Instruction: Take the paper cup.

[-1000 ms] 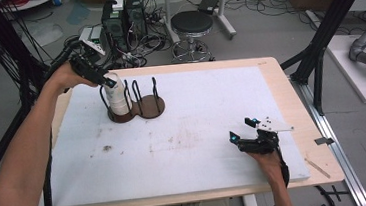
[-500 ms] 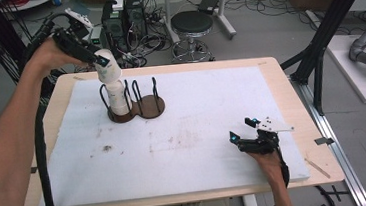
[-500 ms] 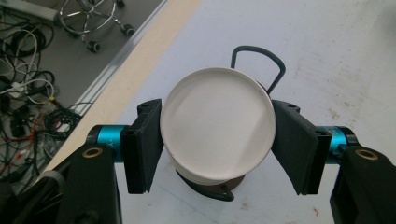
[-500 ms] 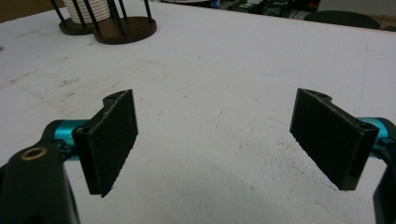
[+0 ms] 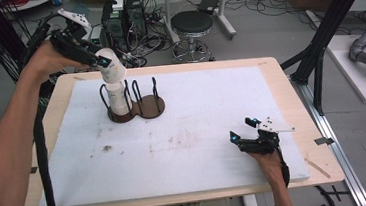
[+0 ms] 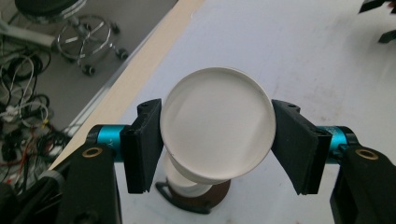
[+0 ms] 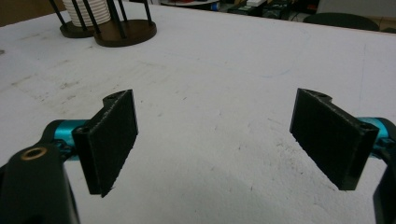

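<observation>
From above, we see the left gripper (image 5: 101, 61) clamping a white cup (image 5: 111, 71) above the cup stack (image 5: 118, 99) in the far-left rack (image 5: 136, 109). Its own view shows both jaws squeezing the cup (image 6: 217, 122). We see the right gripper (image 7: 224, 140) gaping, empty, near right.

The cup (image 6: 217, 128) looks like smooth, matt white plastic or paper. The rack (image 5: 141, 106), at ten o'clock on the table, has a dark brown wooden base and thin black metal rods. The table's (image 5: 213, 125) white sheet is matt, rough and smudged, edged with pale wood. The left gripper's (image 6: 217, 140) pads (image 6: 142, 144) are matt black and ribbed.
</observation>
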`<state>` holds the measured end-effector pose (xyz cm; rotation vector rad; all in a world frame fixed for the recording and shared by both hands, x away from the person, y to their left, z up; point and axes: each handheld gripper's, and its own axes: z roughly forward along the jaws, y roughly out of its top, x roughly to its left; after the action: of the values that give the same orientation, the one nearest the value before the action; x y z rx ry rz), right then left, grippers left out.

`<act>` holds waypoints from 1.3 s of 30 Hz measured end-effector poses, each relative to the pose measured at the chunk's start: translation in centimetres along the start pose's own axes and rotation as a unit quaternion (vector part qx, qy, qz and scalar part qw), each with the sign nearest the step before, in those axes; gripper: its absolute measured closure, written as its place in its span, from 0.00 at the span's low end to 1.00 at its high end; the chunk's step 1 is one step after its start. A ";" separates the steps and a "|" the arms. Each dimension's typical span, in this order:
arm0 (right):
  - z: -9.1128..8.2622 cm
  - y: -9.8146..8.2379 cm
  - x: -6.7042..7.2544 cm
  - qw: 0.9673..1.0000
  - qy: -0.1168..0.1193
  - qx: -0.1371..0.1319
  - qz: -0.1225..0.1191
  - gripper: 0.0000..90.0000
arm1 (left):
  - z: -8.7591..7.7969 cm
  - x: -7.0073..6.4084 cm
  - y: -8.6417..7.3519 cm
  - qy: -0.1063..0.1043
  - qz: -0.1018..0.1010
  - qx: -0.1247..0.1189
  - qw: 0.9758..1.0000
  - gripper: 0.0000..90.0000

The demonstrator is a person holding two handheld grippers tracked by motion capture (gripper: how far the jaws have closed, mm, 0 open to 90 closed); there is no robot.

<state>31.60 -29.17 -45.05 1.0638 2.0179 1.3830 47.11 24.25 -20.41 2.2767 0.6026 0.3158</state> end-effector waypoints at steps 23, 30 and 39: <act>-0.1 -0.1 -0.1 1.000 0.003 -0.006 0.004 0.17 | 5.2 -13.8 -10.0 -0.119 0.019 -0.240 0.963 0.41; -0.1 -0.1 -0.1 1.000 0.004 -0.008 0.003 0.17 | 7.9 -15.1 -12.3 -0.134 0.011 -0.270 0.953 0.41; -0.1 -0.1 -0.1 1.000 0.004 -0.006 0.004 0.17 | 9.4 -15.3 -13.9 -0.139 0.009 -0.291 0.946 0.41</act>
<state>31.57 -29.35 -45.06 1.0642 2.0113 1.4029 33.10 19.25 -37.60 1.7116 0.2894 0.1489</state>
